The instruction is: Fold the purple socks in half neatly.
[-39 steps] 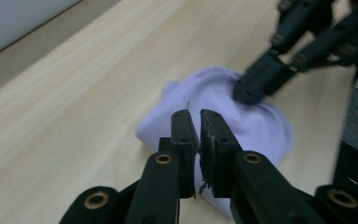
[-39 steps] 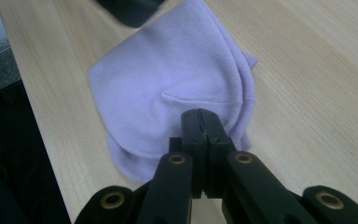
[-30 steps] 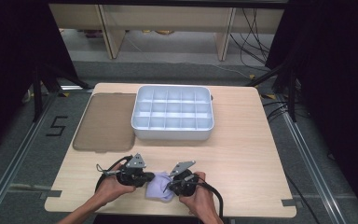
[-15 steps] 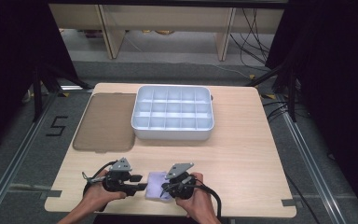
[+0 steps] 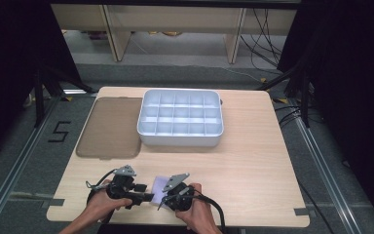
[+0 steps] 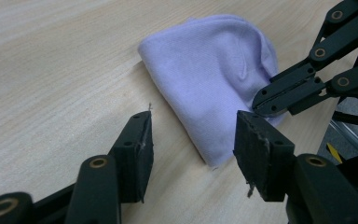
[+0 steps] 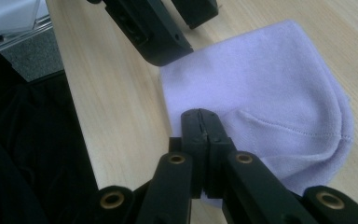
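A folded lilac cloth (image 6: 216, 88) lies flat on the desk (image 5: 253, 161) at its near edge, well short of the white compartment tray (image 5: 180, 118) and between the two tools. The right tool (image 7: 199, 114) is clenched on the cloth: its jaws are pressed together with the fabric's edge pinched between them, a crease running from the pinch. The left tool (image 6: 193, 135) is released; its jaws have just been opening and stand apart just beside the cloth's corner, which lies before the gap with neither pad on it. A brown lid (image 5: 111, 127) lies flat, touching the tray's left side.
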`<state>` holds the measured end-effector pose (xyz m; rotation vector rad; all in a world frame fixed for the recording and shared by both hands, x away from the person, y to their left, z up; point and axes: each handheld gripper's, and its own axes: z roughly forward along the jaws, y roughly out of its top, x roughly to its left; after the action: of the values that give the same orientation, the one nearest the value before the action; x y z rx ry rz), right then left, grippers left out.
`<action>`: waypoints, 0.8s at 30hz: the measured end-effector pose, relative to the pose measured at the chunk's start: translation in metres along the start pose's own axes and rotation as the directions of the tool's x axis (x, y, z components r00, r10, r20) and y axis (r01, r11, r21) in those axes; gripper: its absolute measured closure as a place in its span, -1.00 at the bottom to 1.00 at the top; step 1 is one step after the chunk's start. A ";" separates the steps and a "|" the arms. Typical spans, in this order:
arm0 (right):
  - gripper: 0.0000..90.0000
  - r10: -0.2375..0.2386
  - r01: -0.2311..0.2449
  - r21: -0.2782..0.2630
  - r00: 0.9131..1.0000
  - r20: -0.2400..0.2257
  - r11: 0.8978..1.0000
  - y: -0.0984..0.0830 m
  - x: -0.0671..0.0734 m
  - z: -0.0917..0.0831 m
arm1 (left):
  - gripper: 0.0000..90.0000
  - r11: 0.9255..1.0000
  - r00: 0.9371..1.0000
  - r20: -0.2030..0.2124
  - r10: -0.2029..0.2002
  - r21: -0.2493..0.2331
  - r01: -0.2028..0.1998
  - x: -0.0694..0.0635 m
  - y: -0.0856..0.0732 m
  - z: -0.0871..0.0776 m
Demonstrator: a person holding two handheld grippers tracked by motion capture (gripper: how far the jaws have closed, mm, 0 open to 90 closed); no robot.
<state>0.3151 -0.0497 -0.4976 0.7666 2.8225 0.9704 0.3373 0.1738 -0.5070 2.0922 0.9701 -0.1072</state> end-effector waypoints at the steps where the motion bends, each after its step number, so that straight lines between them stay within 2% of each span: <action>1: 1.00 -0.003 0.003 -0.002 1.000 -0.007 1.000 0.000 0.000 0.000 | 0.09 1.000 1.000 0.005 -0.001 0.003 0.001 0.000 0.000 0.001; 2: 1.00 0.000 0.000 -0.002 1.000 0.000 1.000 0.000 0.000 0.000 | 0.11 1.000 1.000 -0.012 0.004 0.006 -0.004 -0.001 0.000 0.001; 3: 1.00 0.008 -0.008 0.000 1.000 0.008 1.000 0.000 0.001 0.000 | 0.14 1.000 1.000 -0.001 0.007 0.005 -0.006 -0.001 0.000 0.003; 4: 1.00 0.001 -0.001 -0.001 1.000 0.002 1.000 0.000 0.000 0.000 | 0.16 1.000 1.000 -0.011 0.011 0.008 -0.011 -0.003 0.000 0.004; 5: 1.00 0.003 -0.003 -0.001 1.000 -0.005 1.000 0.000 0.000 0.000 | 0.19 1.000 1.000 -0.004 0.014 0.013 -0.014 -0.003 0.000 0.005; 7: 1.00 0.013 -0.013 0.001 1.000 0.000 1.000 -0.001 0.000 -0.001 | 0.25 1.000 1.000 -0.005 0.023 0.017 -0.023 -0.005 -0.001 0.008; 8: 1.00 0.000 0.000 -0.006 1.000 0.005 1.000 -0.001 0.000 0.000 | 0.32 0.999 1.000 -0.007 0.031 0.011 -0.031 -0.006 -0.001 0.010; 9: 1.00 0.013 -0.013 0.000 1.000 0.010 1.000 -0.001 0.000 -0.001 | 0.34 0.999 1.000 -0.012 0.029 0.015 -0.029 -0.007 -0.001 0.011; 10: 1.00 0.014 -0.014 -0.004 1.000 0.003 1.000 -0.001 0.000 -0.001 | 0.40 0.999 0.999 -0.016 0.044 0.014 -0.044 -0.008 -0.001 0.011; 11: 1.00 -0.016 0.016 -0.025 1.000 -0.005 1.000 -0.001 -0.001 0.000 | 0.48 0.999 0.999 -0.020 0.046 -0.002 -0.046 -0.008 -0.002 0.013; 13: 1.00 -0.020 0.020 -0.024 1.000 0.003 0.999 -0.001 -0.001 0.000 | 0.63 0.999 0.999 -0.009 0.048 -0.006 -0.048 -0.008 -0.003 0.013; 14: 1.00 -0.015 0.015 -0.026 1.000 0.002 1.000 -0.001 -0.001 0.000 | 0.69 0.999 0.999 -0.017 0.052 -0.011 -0.052 -0.008 -0.004 0.012; 15: 1.00 0.004 -0.004 -0.020 1.000 0.003 1.000 -0.001 0.000 -0.001 | 0.78 0.999 0.999 -0.006 0.048 -0.018 -0.048 -0.008 -0.004 0.011; 17: 0.99 -0.009 0.009 -0.046 1.000 -0.001 0.999 -0.001 -0.002 -0.002 | 0.83 0.997 0.997 -0.021 0.072 -0.032 -0.073 -0.009 -0.003 0.009; 19: 0.99 0.000 0.000 -0.054 1.000 -0.003 0.999 0.000 -0.002 -0.006 | 0.85 0.994 0.994 -0.039 0.097 -0.042 -0.099 -0.011 -0.002 0.005; 20: 0.99 0.003 -0.002 -0.076 1.000 0.012 0.997 0.001 -0.001 -0.006 | 0.85 0.994 0.994 -0.034 0.101 -0.044 -0.102 -0.011 -0.001 0.004; 21: 0.99 0.005 -0.006 -0.079 1.000 -0.003 0.997 0.002 -0.001 -0.008 | 0.85 0.994 0.995 -0.038 0.089 -0.055 -0.091 -0.012 -0.001 0.002; 22: 0.99 -0.006 0.005 -0.098 1.000 -0.008 0.995 0.004 0.000 -0.008 | 0.85 0.992 0.993 -0.043 0.110 -0.058 -0.112 -0.012 0.000 0.000; 23: 0.99 -0.020 0.018 -0.119 1.000 -0.020 0.993 0.006 0.002 -0.005 | 0.85 0.992 0.993 -0.046 0.111 -0.056 -0.113 -0.013 0.000 -0.002; 24: 0.99 -0.029 0.026 -0.116 0.999 -0.027 0.993 0.007 0.004 -0.001 | 0.85 0.991 0.992 -0.049 0.117 -0.057 -0.120 -0.013 0.000 -0.003</action>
<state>0.3143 -0.0439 -0.4919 0.7049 2.7638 1.1379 0.3274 0.1680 -0.4995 2.0989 0.8631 0.0301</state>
